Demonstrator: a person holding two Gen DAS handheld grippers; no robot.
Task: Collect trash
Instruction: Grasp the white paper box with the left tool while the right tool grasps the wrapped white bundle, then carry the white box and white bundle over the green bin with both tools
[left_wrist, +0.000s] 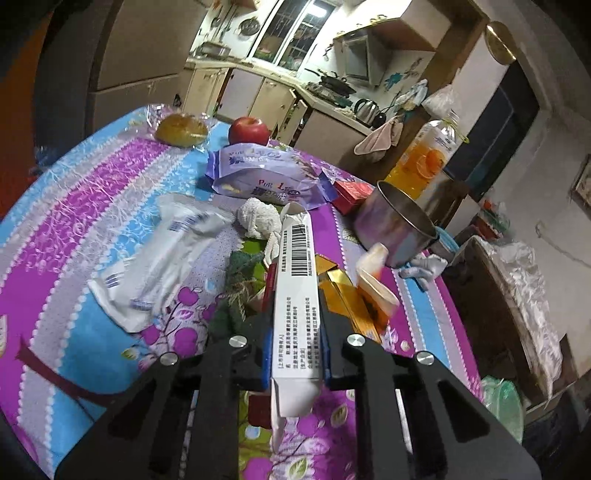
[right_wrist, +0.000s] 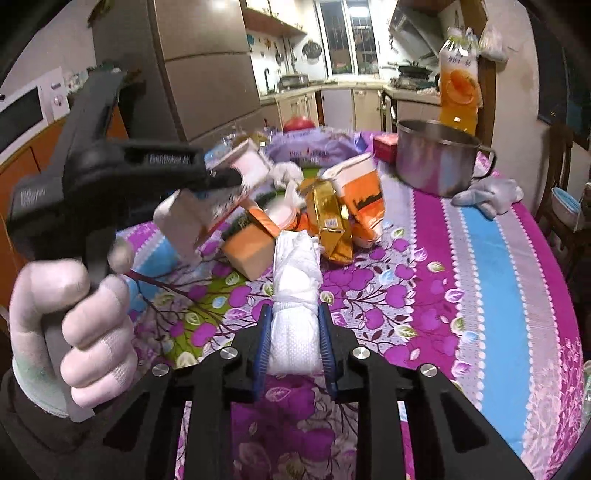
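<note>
My fingers on the left gripper (left_wrist: 295, 354) were clamped on a long white carton (left_wrist: 295, 295) and the right gripper (right_wrist: 294, 347) squeezed a white tissue wad (right_wrist: 295, 291), both just above the table (right_wrist: 480, 258), so I judged the pickup done and next needed a bin, which I could not see.

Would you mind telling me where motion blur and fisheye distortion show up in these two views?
Left wrist view: the orange-and-white carton is smeared, the barcoded box in the left gripper stays sharp, and the table edge bows. Right wrist view: the gloved hand and its box blur, the tissue wad in the right gripper is crisp, and black vignetting fills the corners.
</note>
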